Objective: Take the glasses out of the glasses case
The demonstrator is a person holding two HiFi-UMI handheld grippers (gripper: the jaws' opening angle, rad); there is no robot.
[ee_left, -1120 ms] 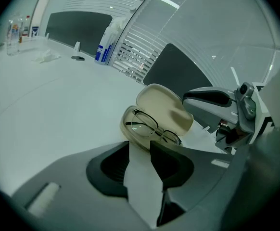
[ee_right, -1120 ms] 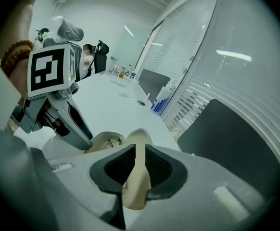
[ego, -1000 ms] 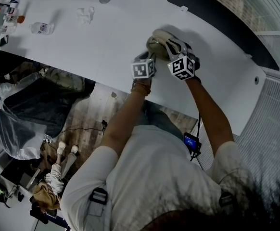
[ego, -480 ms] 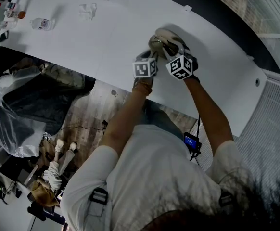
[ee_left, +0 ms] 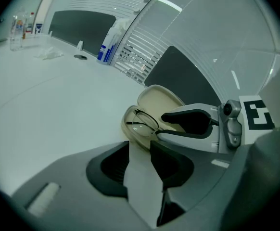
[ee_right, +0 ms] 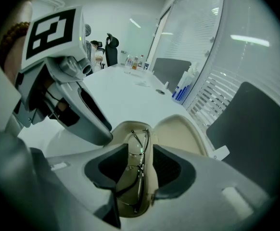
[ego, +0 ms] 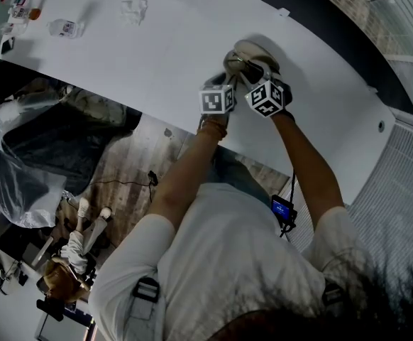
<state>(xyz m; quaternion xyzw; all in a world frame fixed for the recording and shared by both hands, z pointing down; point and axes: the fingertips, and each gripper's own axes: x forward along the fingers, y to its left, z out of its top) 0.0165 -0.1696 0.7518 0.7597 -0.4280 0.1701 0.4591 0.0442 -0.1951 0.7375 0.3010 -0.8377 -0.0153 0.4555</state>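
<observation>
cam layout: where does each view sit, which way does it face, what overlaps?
Head view: on the head, steeply down at the table; shows torso, left tool, right tool at the open glasses case.
Left gripper view: on the left tool, along its jaws toward the glasses; right tool at right.
Right gripper view: on the right tool, facing down; its jaws, just opening, straddle the glasses; left tool upper left.
Shared: all show the glasses case.
</observation>
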